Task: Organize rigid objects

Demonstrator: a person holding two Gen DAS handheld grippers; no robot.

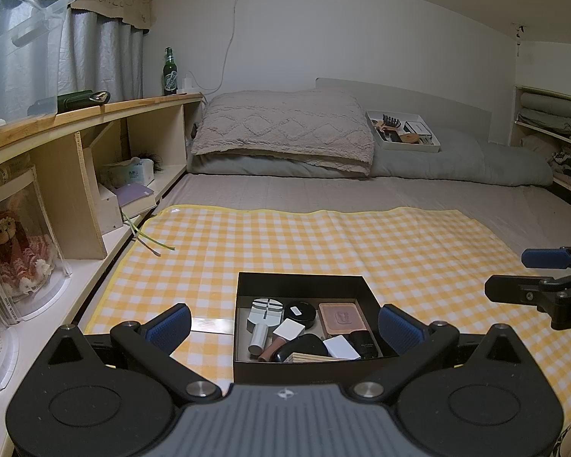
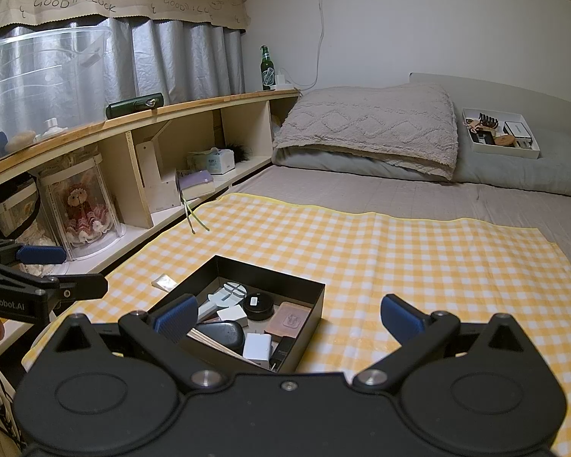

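Note:
A black open box (image 1: pixel 300 282) (image 2: pixel 308 285) sits on the yellow checked cloth (image 1: pixel 323 240) (image 2: pixel 399 251). It holds several small rigid items: a brown leather case (image 1: pixel 338 318) (image 2: pixel 290 320), a round black tin (image 1: pixel 300 313) (image 2: pixel 258 305), white blocks (image 1: pixel 340 346) (image 2: pixel 257 344) and a grey tool (image 1: pixel 264 310). My left gripper (image 1: pixel 284 327) hangs open just in front of the box, with nothing between its blue pads. My right gripper (image 2: pixel 288 318) is open too, its left pad over the box's near corner. A small flat packet (image 2: pixel 165 281) lies on the cloth left of the box.
A white tray (image 1: pixel 430 147) (image 2: pixel 529 152) of small items rests on the grey bedding at the back right, beside a pillow (image 1: pixel 285 129). Wooden shelving (image 1: pixel 87 114) runs along the left with a green bottle (image 1: pixel 169 72), a doll case and books.

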